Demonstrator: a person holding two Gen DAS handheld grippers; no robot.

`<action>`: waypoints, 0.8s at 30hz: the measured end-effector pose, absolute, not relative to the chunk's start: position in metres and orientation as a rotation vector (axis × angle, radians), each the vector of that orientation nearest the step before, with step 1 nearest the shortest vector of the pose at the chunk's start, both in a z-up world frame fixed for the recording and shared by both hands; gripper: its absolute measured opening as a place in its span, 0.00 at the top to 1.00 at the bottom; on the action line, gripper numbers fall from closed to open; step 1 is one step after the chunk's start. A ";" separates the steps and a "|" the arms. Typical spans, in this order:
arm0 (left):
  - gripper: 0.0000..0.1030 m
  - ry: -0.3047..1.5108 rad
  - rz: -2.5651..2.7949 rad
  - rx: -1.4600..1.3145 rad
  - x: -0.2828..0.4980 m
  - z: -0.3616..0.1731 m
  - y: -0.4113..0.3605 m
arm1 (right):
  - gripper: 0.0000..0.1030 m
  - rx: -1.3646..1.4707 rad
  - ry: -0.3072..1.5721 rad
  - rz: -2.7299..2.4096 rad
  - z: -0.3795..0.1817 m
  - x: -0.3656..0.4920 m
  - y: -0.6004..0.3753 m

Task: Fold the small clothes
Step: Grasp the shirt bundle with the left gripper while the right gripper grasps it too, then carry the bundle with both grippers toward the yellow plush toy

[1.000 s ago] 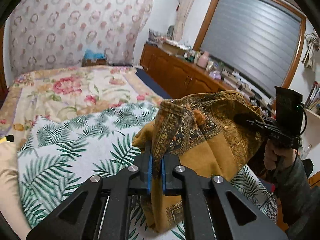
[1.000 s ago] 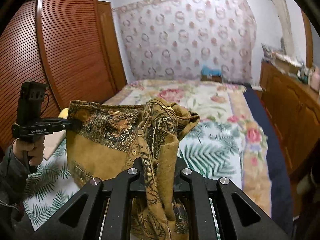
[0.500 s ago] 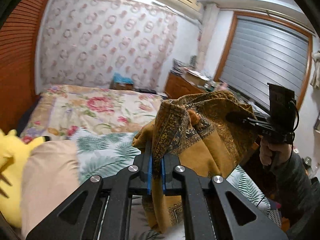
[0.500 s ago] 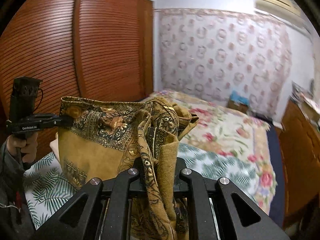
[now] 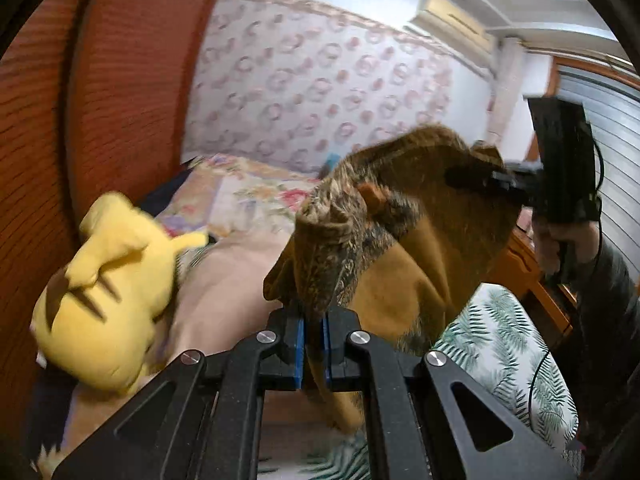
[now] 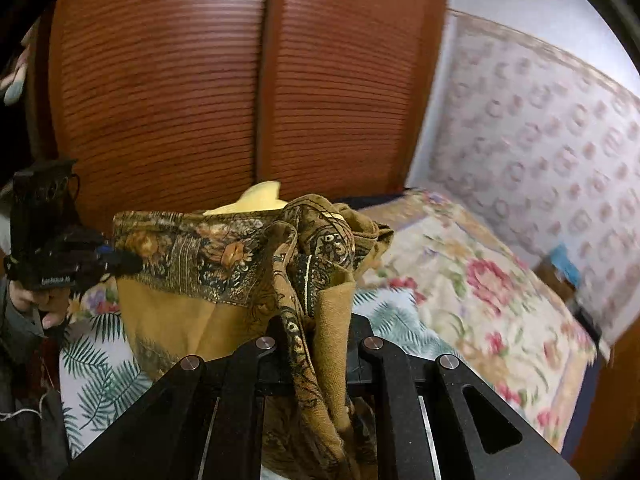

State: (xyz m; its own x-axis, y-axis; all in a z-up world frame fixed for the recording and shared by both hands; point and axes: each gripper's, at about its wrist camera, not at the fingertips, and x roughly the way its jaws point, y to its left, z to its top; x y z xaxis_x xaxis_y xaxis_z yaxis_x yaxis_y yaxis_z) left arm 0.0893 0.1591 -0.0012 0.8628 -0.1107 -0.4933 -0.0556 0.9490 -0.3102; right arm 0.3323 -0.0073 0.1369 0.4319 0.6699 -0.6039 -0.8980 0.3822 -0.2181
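Left gripper (image 5: 314, 344) held raised, jaws clamped almost together on gathered cloth, right gripper (image 6: 314, 354) likewise pinched shut on fabric, each handle gripped in a sleeved hand (image 5: 560, 246)

Slatted wardrobe (image 6: 248, 92), patterned curtain (image 5: 320, 92), floral bed (image 6: 480, 292).

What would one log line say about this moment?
left gripper: shut on scarf | right gripper: shut on scarf | scarf: held above bed

A mustard patterned cloth (image 5: 400, 248) is clamped between the left tool (image 5: 314, 344) and the right tool (image 5: 472, 178), above a bed (image 5: 504, 344) beside a yellow plush toy (image 5: 108, 288).
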 end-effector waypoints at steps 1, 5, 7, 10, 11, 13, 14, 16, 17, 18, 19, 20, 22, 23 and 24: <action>0.93 0.535 -0.021 -0.333 0.087 -0.005 0.164 | 0.88 -0.593 0.457 1.057 0.135 0.335 0.005; 0.95 0.555 0.009 -0.354 0.080 -0.020 0.177 | 0.88 -0.643 0.474 1.110 0.131 0.355 0.048; 0.96 0.570 0.025 -0.357 0.080 -0.027 0.183 | 0.88 -0.648 0.485 1.141 0.130 0.367 0.066; 0.96 0.586 0.033 -0.384 0.081 -0.039 0.191 | 0.88 -0.680 0.491 1.158 0.124 0.379 0.089; 0.96 0.590 0.038 -0.384 0.081 -0.042 0.192 | 0.88 -0.699 0.494 1.154 0.119 0.384 0.096; 0.97 0.604 0.048 -0.392 0.082 -0.048 0.195 | 0.88 -0.720 0.504 1.143 0.111 0.389 0.100; 0.97 0.609 0.049 -0.395 0.082 -0.051 0.196 | 0.88 -0.724 0.514 1.137 0.106 0.395 0.103; 0.97 0.619 0.052 -0.401 0.083 -0.056 0.197 | 0.88 -0.725 0.518 1.136 0.102 0.403 0.118; 0.97 0.623 0.054 -0.401 0.082 -0.057 0.197 | 0.88 -0.719 0.515 1.140 0.100 0.407 0.120; 0.97 0.623 0.059 -0.401 0.081 -0.057 0.197 | 0.88 -0.712 0.516 1.141 0.099 0.410 0.126; 0.97 0.623 0.062 -0.400 0.081 -0.057 0.196 | 0.88 -0.708 0.513 1.145 0.099 0.407 0.129; 0.97 0.625 0.065 -0.398 0.080 -0.058 0.197 | 0.88 -0.703 0.507 1.151 0.099 0.406 0.130; 0.97 0.629 0.074 -0.399 0.079 -0.057 0.198 | 0.87 -0.683 0.499 1.146 0.097 0.409 0.136; 0.97 0.633 0.078 -0.402 0.079 -0.059 0.200 | 0.83 -0.666 0.501 1.136 0.098 0.408 0.133; 0.97 0.639 0.085 -0.403 0.080 -0.061 0.201 | 0.78 -0.645 0.508 1.123 0.098 0.406 0.132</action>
State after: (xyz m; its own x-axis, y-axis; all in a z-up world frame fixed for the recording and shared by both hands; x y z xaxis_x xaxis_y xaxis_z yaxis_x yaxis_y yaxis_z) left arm 0.0798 0.2013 -0.0605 0.8018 -0.0457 -0.5958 -0.1997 0.9192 -0.3394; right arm 0.4064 0.1323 0.0981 0.3557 0.6554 -0.6663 -0.9331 0.2888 -0.2141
